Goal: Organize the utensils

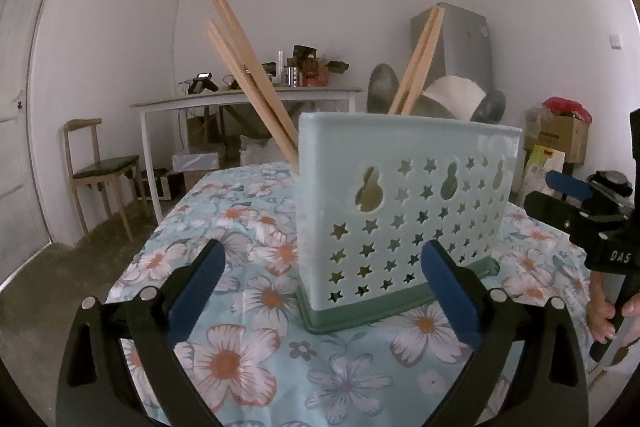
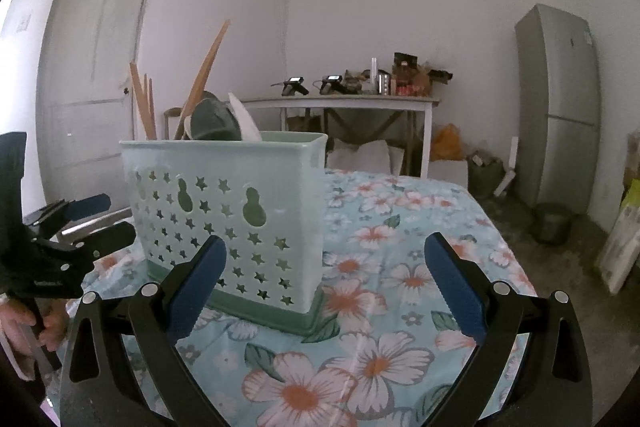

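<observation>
A pale green utensil caddy (image 1: 404, 203) with star-shaped holes stands on the floral tablecloth (image 1: 240, 359). Wooden chopsticks (image 1: 248, 75) lean out of its left end, and another pair (image 1: 420, 59) sticks up beside a white spoon (image 1: 456, 93) and dark green spoons (image 1: 384, 87). My left gripper (image 1: 323, 259) is open and empty, just in front of the caddy's near wall. In the right wrist view the caddy (image 2: 240, 195) sits left of centre, and my right gripper (image 2: 325, 251) is open and empty at its right corner. The left gripper (image 2: 100, 219) shows at that view's left edge.
A white side table (image 2: 340, 103) with clutter stands against the back wall, with a wooden chair (image 1: 96, 167) and a door (image 2: 96, 67) to the left. A grey fridge (image 2: 560, 99) and cardboard boxes (image 1: 560, 135) are on the right. A hand (image 1: 604, 315) holds the right gripper's handle.
</observation>
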A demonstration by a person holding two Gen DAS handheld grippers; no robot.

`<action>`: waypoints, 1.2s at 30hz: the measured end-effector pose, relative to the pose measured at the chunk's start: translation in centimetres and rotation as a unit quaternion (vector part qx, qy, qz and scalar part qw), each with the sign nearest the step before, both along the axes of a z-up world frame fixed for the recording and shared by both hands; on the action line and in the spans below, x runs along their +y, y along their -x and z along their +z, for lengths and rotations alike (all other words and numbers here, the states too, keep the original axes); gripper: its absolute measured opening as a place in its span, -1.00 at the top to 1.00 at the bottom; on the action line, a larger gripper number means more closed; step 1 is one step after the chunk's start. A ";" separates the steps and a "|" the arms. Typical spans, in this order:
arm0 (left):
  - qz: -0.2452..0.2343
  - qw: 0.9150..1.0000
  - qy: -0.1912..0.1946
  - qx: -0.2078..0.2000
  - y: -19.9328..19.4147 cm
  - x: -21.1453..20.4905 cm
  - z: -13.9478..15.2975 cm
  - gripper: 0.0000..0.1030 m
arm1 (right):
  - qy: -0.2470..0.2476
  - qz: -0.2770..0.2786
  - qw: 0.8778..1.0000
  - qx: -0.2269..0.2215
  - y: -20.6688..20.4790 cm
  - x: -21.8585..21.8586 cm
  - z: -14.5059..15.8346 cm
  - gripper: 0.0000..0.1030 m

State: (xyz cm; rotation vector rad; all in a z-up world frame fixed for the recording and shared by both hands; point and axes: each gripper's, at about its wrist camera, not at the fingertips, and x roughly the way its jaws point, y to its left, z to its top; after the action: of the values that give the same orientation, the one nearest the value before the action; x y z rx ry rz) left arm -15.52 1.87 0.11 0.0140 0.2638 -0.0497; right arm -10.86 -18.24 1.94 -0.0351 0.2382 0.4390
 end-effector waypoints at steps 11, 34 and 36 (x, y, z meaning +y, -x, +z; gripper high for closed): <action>0.006 1.000 0.004 0.005 -0.2 0.3 0.2 -0.89 | -0.004 -0.002 1.000 0.004 -0.1 0.1 0.0 -0.85; 0.016 1.000 -0.001 0.013 -0.3 0.2 0.2 -0.89 | -0.004 0.002 1.000 0.007 -0.1 0.2 -0.2 -0.85; 0.016 1.000 -0.003 0.013 -0.1 0.0 0.1 -0.89 | -0.004 0.002 1.000 0.006 -0.1 0.2 -0.2 -0.85</action>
State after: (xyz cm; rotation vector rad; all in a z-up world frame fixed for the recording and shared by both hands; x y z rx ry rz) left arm -15.37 1.92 0.26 0.0145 0.2901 -0.0171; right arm -10.75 -18.01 1.78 -0.0256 0.2494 0.4440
